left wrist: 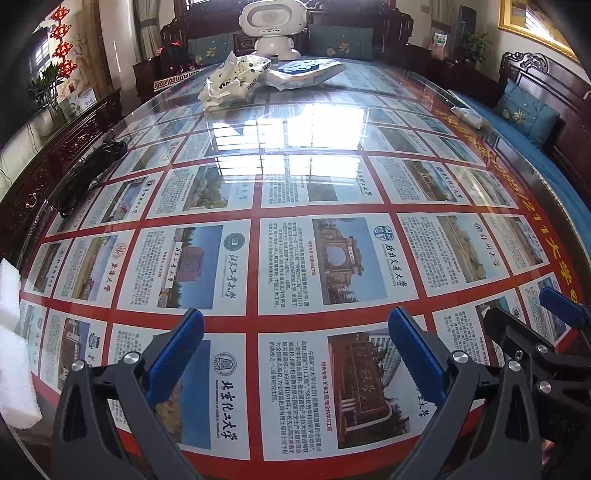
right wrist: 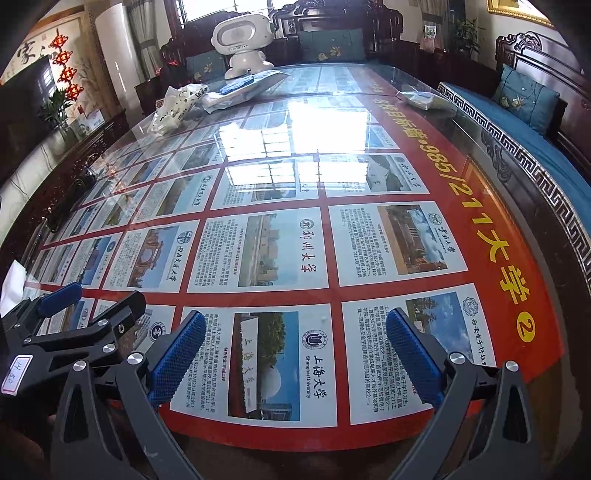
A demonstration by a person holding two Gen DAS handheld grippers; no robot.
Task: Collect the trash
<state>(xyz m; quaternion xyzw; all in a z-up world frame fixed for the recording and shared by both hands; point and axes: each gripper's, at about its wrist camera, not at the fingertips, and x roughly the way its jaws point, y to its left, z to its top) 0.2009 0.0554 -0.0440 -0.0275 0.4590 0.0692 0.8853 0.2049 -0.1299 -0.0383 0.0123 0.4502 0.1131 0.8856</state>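
Note:
A crumpled white plastic bag (left wrist: pixel 232 79) (right wrist: pixel 177 107) lies at the far end of the glass-topped table (left wrist: pixel 295 192) (right wrist: pixel 280 173). Beside it lies a flat white package with a blue patch (left wrist: pixel 306 70) (right wrist: pixel 243 86). A small clear wrapper (left wrist: pixel 467 116) (right wrist: pixel 424 99) lies at the far right edge. White foam pieces (left wrist: pixel 13 339) sit at the near left edge. My left gripper (left wrist: pixel 295 354) is open and empty above the near edge. My right gripper (right wrist: pixel 295 354) is open and empty just to its right; it also shows in the left wrist view (left wrist: pixel 532 317).
A white robot toy (left wrist: pixel 273 27) (right wrist: pixel 243 44) stands at the far end. A black cable bundle (left wrist: pixel 92 166) lies at the left edge. Dark wooden benches with blue cushions (right wrist: pixel 528 96) stand to the right and behind. A wooden cabinet (left wrist: pixel 55 147) runs along the left.

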